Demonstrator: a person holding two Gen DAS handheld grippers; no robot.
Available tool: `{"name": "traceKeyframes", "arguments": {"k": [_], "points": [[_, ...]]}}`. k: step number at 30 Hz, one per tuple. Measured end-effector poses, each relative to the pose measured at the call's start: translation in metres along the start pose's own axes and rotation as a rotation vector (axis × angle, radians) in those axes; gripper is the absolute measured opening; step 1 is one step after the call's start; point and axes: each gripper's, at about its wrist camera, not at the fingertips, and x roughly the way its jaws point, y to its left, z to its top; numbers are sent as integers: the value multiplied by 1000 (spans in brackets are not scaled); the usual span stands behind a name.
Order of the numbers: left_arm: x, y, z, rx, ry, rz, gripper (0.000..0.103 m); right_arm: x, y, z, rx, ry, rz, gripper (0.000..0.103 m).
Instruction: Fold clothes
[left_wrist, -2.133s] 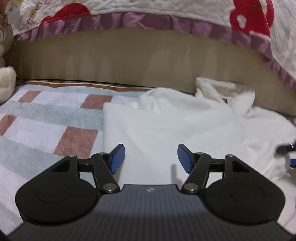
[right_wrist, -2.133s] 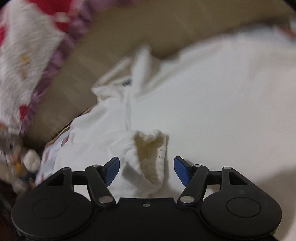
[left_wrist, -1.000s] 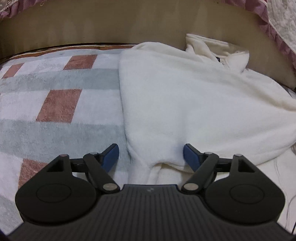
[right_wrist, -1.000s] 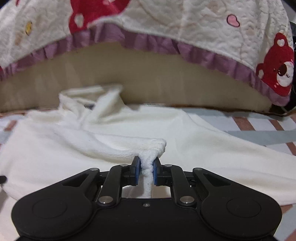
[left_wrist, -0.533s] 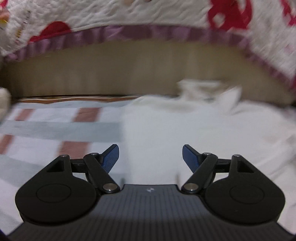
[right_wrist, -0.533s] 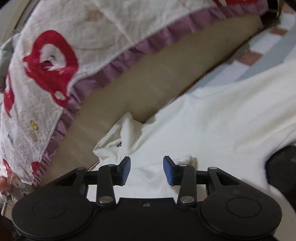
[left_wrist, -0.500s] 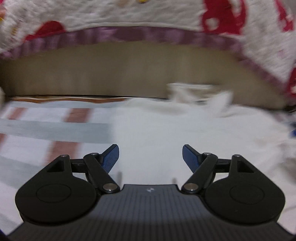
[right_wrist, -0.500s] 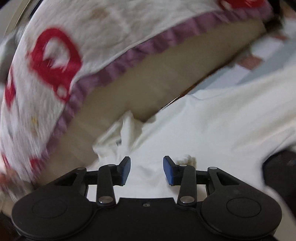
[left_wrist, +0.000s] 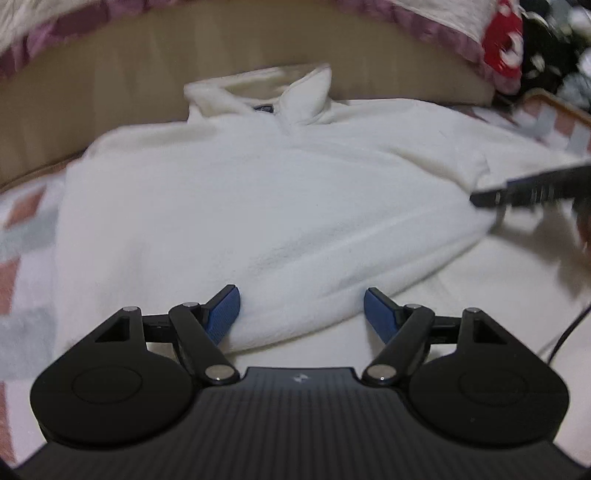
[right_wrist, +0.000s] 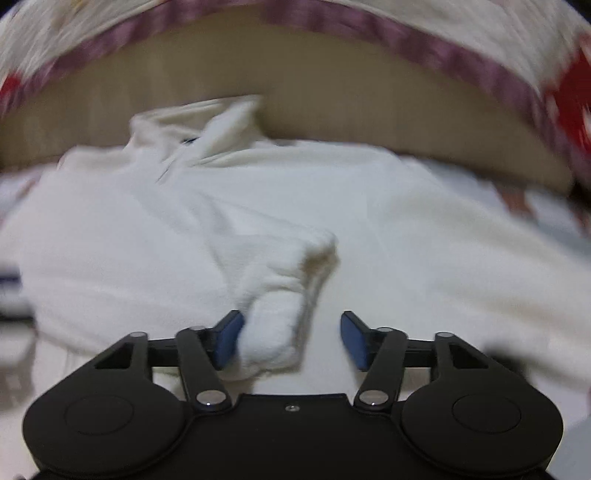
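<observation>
A white fleece pullover (left_wrist: 258, 192) lies spread on the bed, collar (left_wrist: 258, 88) toward the beige headboard. One sleeve is folded across the body. My left gripper (left_wrist: 301, 308) hangs open over the folded sleeve's lower edge, with fleece between the blue pads but no grip. In the right wrist view the same pullover (right_wrist: 406, 221) fills the frame, and its sleeve cuff (right_wrist: 280, 317) lies loose between the fingers of my open right gripper (right_wrist: 291, 339). The cuff touches the left pad (right_wrist: 227, 341). My right gripper's black tip (left_wrist: 517, 190) shows at the right edge of the left wrist view.
A beige headboard (left_wrist: 295, 48) runs behind the pullover, with a quilted cover with red figures and a purple frill (right_wrist: 332, 18) draped over it. A checked blanket (left_wrist: 22, 236) in white, grey and rust lies to the left. A thin black cable (left_wrist: 565, 332) curls at the right.
My right gripper, shut on the sleeve cuff a second ago, has opened and the cuff lies loose. My left gripper stayed open and swung right to face the collar and folded sleeve.
</observation>
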Motion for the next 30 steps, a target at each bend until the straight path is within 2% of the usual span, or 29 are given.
{"name": "traceKeyframes", "arguments": {"k": [2, 4, 7, 9, 12, 15, 18, 21, 25, 30], "points": [[-3, -5, 0, 33, 8, 21, 75, -8, -10, -2, 82, 16, 30, 64], [-7, -5, -1, 24, 10, 22, 75, -19, -20, -7, 172, 28, 68, 64], [-20, -5, -6, -4, -12, 6, 75, -43, -50, -23, 335, 10, 145, 65], [-27, -6, -6, -15, -26, 0, 75, -60, -80, -35, 431, -11, 149, 65], [-29, -17, 5, -20, -45, 9, 75, -79, -130, -46, 514, -49, 73, 65], [-22, -39, 23, 2, -61, 7, 75, -96, -183, -56, 601, -59, -53, 65], [-14, -74, 40, 46, -57, -4, 75, -112, -237, -66, 713, -76, -164, 65], [-1, -113, 56, 41, -36, -55, 75, -128, -290, -75, 802, -96, -277, 66], [15, -154, 77, 32, -36, -105, 75, -133, -332, -88, 833, -105, -329, 66], [20, -176, 87, -15, -28, -108, 75, -116, -340, -81, 768, -134, -372, 68]]}}
